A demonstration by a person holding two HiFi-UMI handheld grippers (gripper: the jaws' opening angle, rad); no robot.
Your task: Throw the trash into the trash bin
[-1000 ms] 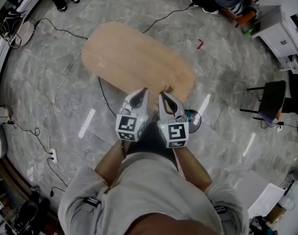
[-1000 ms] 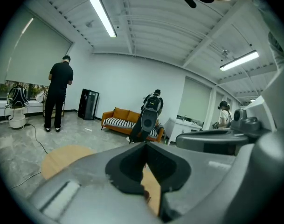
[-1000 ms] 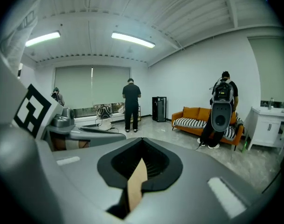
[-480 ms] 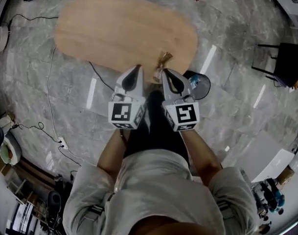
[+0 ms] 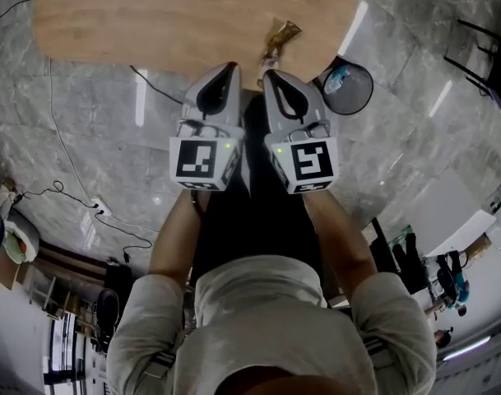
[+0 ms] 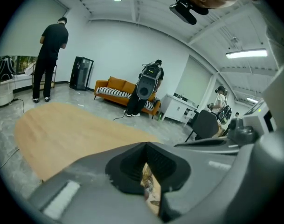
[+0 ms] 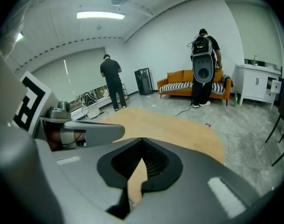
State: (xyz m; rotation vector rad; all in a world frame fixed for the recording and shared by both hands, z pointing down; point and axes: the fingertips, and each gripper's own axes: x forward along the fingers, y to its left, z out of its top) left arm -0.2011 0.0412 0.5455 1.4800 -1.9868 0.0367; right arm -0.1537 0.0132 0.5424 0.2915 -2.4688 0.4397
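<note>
A crumpled brown-gold wrapper (image 5: pixel 279 38) lies at the near edge of the oval wooden table (image 5: pixel 151 15). A round black trash bin (image 5: pixel 359 95) stands on the floor right of the table, with a bluish scrap inside. Side by side, my left gripper (image 5: pixel 231 66) and right gripper (image 5: pixel 266 74) hang just short of the table edge, both shut and empty. In the left gripper view the wrapper (image 6: pixel 150 188) shows through the gap below the closed tips of that gripper (image 6: pixel 145 143). Only tabletop (image 7: pixel 169 125) shows past the closed right gripper (image 7: pixel 142 139).
Cables (image 5: pixel 77 171) trail over the grey marble floor left of the table. A black chair (image 6: pixel 204 124) and a white cabinet (image 7: pixel 256 84) stand to the right. An orange sofa (image 6: pixel 116 87) and several standing people (image 6: pixel 51 59) are at the far wall.
Both grippers have sunk side by side, still shut. In the head view the table and wrapper have slid toward the top edge, and the bin has come into fuller view.
</note>
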